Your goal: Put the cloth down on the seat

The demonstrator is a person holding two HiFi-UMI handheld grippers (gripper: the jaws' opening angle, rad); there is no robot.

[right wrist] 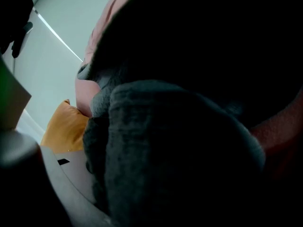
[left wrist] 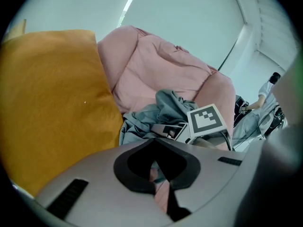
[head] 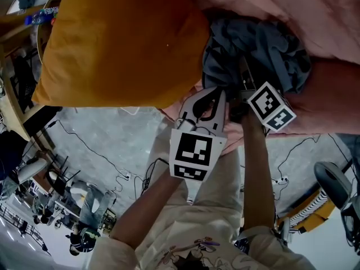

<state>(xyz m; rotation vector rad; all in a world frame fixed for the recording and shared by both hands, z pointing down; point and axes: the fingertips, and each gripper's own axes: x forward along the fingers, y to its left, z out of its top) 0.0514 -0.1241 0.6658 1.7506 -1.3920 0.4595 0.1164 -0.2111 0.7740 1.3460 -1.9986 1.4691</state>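
One cloth (head: 264,44) on seat (head: 332,106), one cushion (head: 124,44), right gripper (head: 243,82) jaws holding cloth, left gripper (head: 218,97) jaws together

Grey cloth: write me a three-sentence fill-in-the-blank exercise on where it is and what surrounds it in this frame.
1. The grey cloth is bunched up on the ___ seat.
2. In the head view, the cushion to the left of the cloth is ___.
3. The right gripper has its tongs in the ___.
Missing words: pink; orange; cloth.
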